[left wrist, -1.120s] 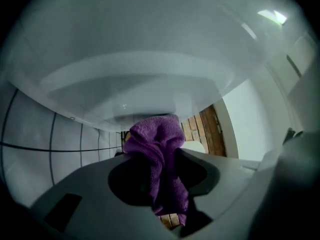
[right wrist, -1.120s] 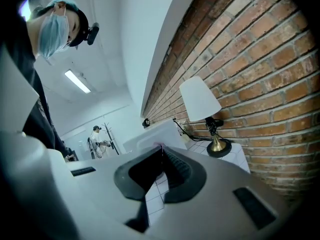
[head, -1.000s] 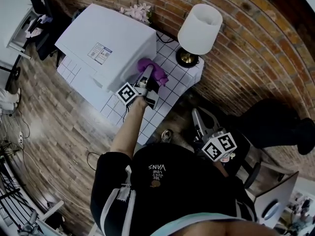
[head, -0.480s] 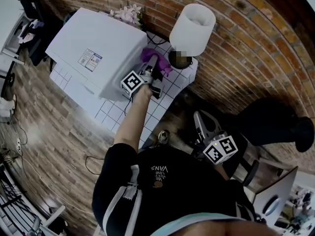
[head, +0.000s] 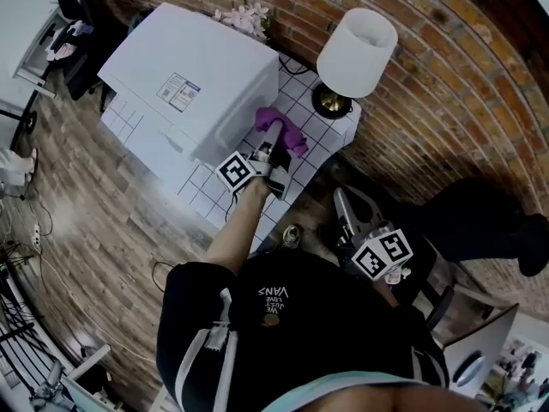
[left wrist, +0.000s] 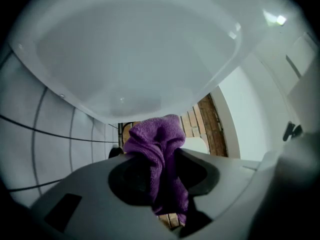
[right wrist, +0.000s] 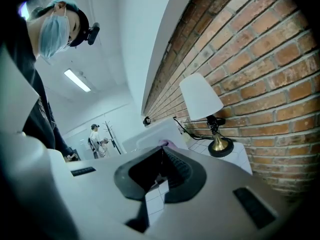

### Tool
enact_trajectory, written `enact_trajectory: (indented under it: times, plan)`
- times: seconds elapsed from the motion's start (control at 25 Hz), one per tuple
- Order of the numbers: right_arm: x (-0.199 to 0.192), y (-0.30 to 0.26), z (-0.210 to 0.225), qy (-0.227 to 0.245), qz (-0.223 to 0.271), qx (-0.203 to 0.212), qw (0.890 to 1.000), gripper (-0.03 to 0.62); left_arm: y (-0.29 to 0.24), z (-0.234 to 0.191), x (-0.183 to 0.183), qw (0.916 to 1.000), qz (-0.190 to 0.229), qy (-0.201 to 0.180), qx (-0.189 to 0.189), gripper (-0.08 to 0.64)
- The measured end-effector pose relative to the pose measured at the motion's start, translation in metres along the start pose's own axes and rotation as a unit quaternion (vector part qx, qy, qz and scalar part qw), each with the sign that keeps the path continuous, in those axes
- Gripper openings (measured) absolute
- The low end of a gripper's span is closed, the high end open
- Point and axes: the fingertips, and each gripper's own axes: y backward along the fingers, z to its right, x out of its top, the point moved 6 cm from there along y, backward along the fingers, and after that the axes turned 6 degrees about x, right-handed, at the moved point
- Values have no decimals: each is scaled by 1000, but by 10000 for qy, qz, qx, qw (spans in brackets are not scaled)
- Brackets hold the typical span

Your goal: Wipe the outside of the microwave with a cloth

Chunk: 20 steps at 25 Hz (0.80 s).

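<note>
Head view: white microwave point(head: 197, 75) sits on a tiled bench point(head: 313, 136) by a brick wall point(head: 446, 75). A lamp point(head: 356, 50) stands at the bench's far corner and flowers point(head: 249, 17) lie behind the microwave. L gripper point(head: 273, 137) is stretched out to the microwave's side wall w/ a purple cloth point(head: 281, 127) at its tip. The cloth is low on that wall, just above the bench; can't tell if it touches. R gripper point(head: 343, 200) is held back near the person's body, off the bench and well apart from the microwave.

Left gripper view: jaws pinch the cloth point(left wrist: 157, 149), which bunches up past the tips. The microwave's white wall point(left wrist: 135, 59) fills the top of the view, very close. Bench tiles point(left wrist: 30, 134) show at left, w/ a strip of brick point(left wrist: 202, 116) beyond.

Right gripper view: jaws pressed together at the tips, nothing btw them. Past them are the microwave point(right wrist: 152, 131), a bit of the cloth point(right wrist: 164, 143), the lamp point(right wrist: 200, 96) and the brick wall point(right wrist: 260, 59). Another person point(right wrist: 95, 139) stands far off in the room.
</note>
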Motion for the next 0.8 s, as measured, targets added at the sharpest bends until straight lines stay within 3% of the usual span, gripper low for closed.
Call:
enact_trajectory:
  times: [0.24,0.48,0.64,0.8]
  plan:
    - [-4,-30,-19,79,-160,542,9984,3,89,-9,1,9987,215,82,460,140]
    - [-8,-51,-37,135,-290,926,9952,3,162,-22,23,9936,724,-65,859,141]
    - [-11,-55,-47,188,-406,1078,9932,4,186,-38,32,9905,828,-196,1083,141]
    - [-11,-50,-46,186,-372,995,9942,4,177,-55,35,9908,783,-158,1094,141]
